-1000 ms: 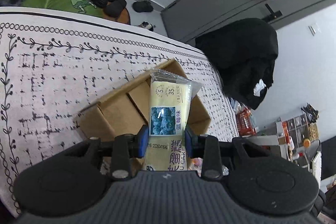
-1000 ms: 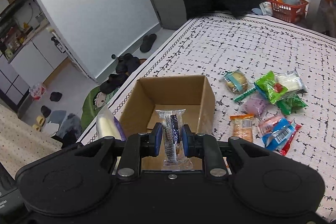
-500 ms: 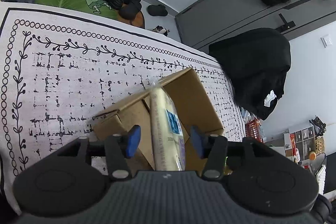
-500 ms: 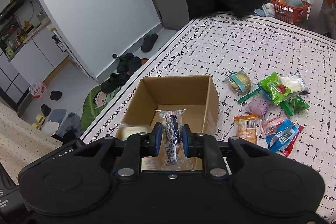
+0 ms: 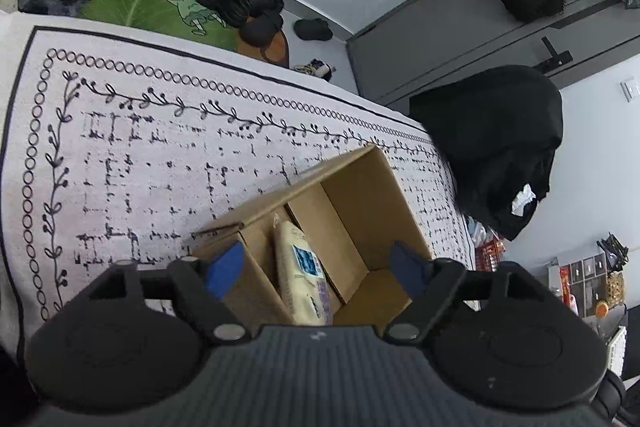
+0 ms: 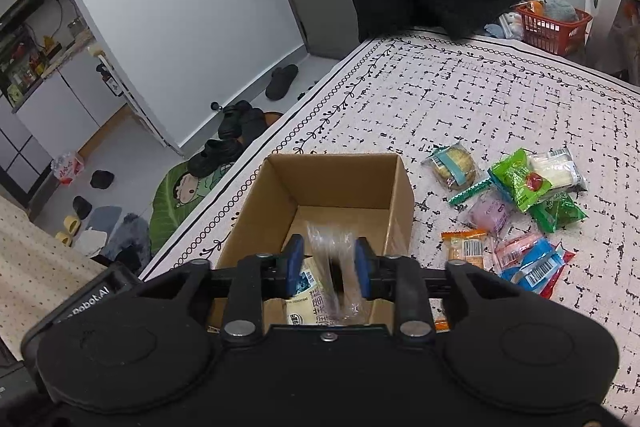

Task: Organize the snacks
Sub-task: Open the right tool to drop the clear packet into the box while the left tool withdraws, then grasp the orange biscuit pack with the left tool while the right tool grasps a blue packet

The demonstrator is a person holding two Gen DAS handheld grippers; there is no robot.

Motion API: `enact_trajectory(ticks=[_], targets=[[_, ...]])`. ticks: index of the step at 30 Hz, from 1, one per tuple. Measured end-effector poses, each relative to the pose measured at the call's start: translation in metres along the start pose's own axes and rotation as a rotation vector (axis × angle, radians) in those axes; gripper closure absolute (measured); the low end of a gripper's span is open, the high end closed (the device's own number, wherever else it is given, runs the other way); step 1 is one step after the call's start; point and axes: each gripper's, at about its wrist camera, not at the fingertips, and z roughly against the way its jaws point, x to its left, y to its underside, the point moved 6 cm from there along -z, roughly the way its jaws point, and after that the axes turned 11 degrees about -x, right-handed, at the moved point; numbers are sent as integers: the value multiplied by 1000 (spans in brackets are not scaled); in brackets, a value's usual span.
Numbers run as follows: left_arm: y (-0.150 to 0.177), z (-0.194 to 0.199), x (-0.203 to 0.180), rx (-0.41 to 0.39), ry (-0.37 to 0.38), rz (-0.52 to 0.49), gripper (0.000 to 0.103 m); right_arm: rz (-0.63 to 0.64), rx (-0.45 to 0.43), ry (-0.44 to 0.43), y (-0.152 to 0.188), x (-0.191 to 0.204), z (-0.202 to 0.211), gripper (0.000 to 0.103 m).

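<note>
Both grippers, left (image 5: 316, 269) and right (image 6: 327, 263), were opening, dropping packets (image 6: 334, 267) into the box (image 6: 402, 187); mine could snag its six-o'clock wall.

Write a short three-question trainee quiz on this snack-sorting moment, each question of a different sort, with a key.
1. True or false: the pale yellow cake packet lies inside the cardboard box.
2. Multiple choice: what is between the fingers of the right gripper? A) a clear-wrapped dark snack; B) a green packet; C) nothing.
3. Fill in: the snacks not yet sorted lie on the patterned cloth to the ____ of the box in the right wrist view.

Key
1. True; the left gripper has its jaws opening, clear of it.
2. A; the jaws are opening and the snack looks blurred.
3. right
</note>
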Motion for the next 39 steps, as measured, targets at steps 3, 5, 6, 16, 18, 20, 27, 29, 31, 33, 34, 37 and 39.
enact_trajectory(ticks=[3, 5, 6, 16, 18, 20, 27, 29, 31, 33, 34, 37, 39], targets=[[1, -1, 0, 7, -5, -7, 20, -5, -16, 0, -1, -5, 5, 57], [3, -3, -2, 16, -3, -14, 20, -8, -12, -2, -2, -9, 6, 56], [4, -3, -3, 17, -3, -17, 19, -11, -13, -1, -2, -11, 7, 55], [19, 1, -28, -8, 27, -133, 10, -67, -36, 104, 3, -80, 30, 42], [25, 1, -35, -10, 16, -176, 8, -86, -35, 127, 5, -98, 35, 42], [31, 2, -41, -18, 10, -225, 7, -104, -33, 142, 7, -113, 38, 42], [52, 6, -63, -26, 58, -329, 2, -132, -44, 165, 13, -149, 49, 35], [58, 8, -70, -43, 62, -363, 1, -131, -46, 167, 15, -156, 50, 28], [64, 8, -76, -46, 78, -382, 0, -125, -60, 165, 15, -161, 51, 21], [69, 9, -81, -47, 90, -403, 0, -129, -69, 159, 16, -166, 52, 19], [71, 9, -84, -51, 94, -413, 0, -136, -73, 157, 17, -170, 51, 18], [81, 11, -94, -53, 116, -448, 0, -158, -81, 155, 20, -180, 49, 16], [90, 13, -103, -59, 138, -481, 0, -174, -83, 152, 24, -187, 47, 16]])
